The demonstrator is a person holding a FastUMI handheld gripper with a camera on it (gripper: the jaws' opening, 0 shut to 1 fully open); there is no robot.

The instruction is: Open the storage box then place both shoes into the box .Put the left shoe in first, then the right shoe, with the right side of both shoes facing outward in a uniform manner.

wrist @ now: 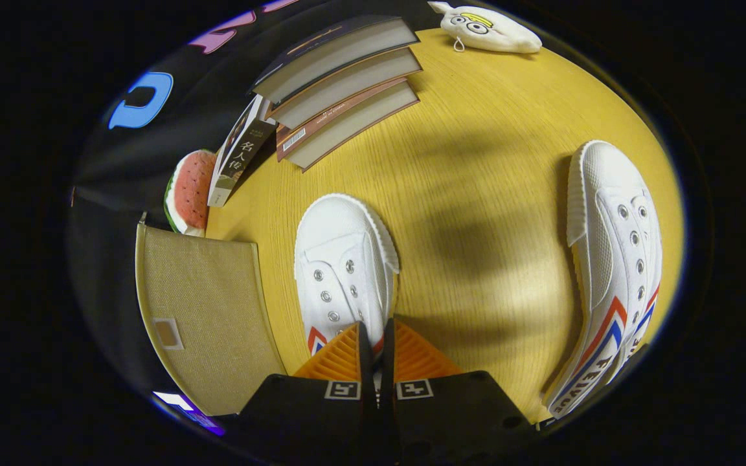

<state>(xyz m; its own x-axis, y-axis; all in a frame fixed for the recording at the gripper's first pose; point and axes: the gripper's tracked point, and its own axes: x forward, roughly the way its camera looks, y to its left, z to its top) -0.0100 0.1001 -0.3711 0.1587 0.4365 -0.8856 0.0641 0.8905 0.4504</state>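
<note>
Gripper view: the gripper (376, 336) has its fingers clenched almost together on the rear side wall of the nearer white shoe (344, 265), so the step in hand looks like carrying the first shoe. The storage box (208, 310) stands just left of that shoe; whether it is open I cannot tell. The second shoe (612, 259) lies well apart on the right. Next comes a leftward swing over the box rim; the books (340, 84) and watermelon toy (188, 191) crowd the far side, while the table (476, 162) between the shoes gives room
</note>
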